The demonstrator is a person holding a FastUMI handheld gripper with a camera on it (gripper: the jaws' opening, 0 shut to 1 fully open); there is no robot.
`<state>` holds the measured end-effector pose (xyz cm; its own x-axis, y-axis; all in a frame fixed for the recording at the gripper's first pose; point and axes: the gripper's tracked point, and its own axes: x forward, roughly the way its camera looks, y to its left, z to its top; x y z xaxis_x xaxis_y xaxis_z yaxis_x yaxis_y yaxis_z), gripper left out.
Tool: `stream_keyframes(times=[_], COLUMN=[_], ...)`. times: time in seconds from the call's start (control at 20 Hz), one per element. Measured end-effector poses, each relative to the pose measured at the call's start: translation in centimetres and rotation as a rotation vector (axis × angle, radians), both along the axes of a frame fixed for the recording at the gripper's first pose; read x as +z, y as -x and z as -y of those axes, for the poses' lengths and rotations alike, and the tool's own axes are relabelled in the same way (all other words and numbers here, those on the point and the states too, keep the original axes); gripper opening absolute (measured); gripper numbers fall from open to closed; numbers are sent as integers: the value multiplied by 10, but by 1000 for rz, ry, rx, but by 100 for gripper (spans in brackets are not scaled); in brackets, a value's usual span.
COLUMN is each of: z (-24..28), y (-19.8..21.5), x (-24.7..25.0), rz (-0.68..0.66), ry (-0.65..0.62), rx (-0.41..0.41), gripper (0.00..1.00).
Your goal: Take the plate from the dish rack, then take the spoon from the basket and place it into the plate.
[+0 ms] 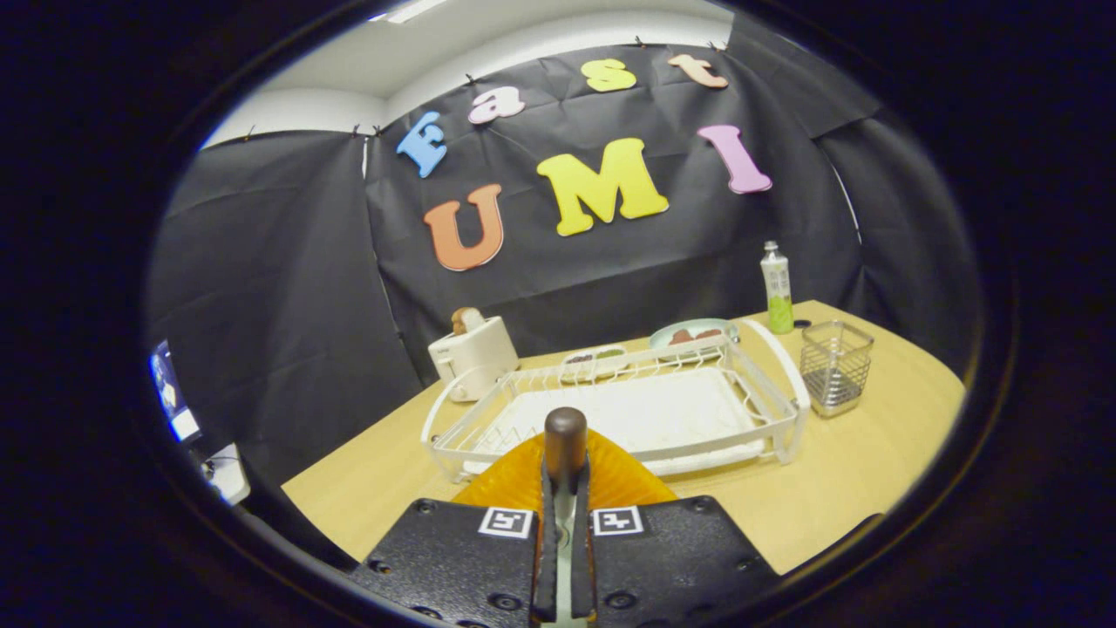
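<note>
Your gripper (565, 488) sits low over the near edge of the wooden table (854, 488), and its two fingers are pressed close together, clamped on the brown handle of the spoon (565, 436). That handle stands up between the fingertips, its rounded end poking above them. You cannot see the spoon's bowl from here.

Right under and just beyond the fingers lies the orange plate (610, 475), ribbed on its surface, resting on the table in front of the dish rack. The spoon handle rises over the plate's middle; whether the spoon's lower end touches the plate, you cannot tell.

Just past the plate stands the white wire dish rack (767, 384) with its white drip tray inside, no dishes in its slots. To the right of the rack, near its corner, is the wire mesh basket (835, 366), standing upright.

Further back, on the left of the rack, you have a white toaster (475, 353) with a slice of bread sticking out. Behind the rack are two small dishes of food (693, 334), and a bottle of green drink (777, 290) stands upright by the black cloth wall.
</note>
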<state>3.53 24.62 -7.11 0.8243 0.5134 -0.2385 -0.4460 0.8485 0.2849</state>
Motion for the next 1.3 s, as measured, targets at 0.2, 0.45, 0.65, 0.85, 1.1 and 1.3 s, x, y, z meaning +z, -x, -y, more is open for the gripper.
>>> stream_keyframes(times=[0.2,0.45,0.65,0.85,1.1,1.3], z=[-4,8,37,53,72,86], y=[7,2,-14,-20,-12,7], x=[-11,-8,5,26,71,112], rz=[-7,23,48,89,209,339], ry=[3,38,46,55,113,135], rx=[-4,-21,-93,-112,-130,-166], gripper=[15,37,81,94,100,100])
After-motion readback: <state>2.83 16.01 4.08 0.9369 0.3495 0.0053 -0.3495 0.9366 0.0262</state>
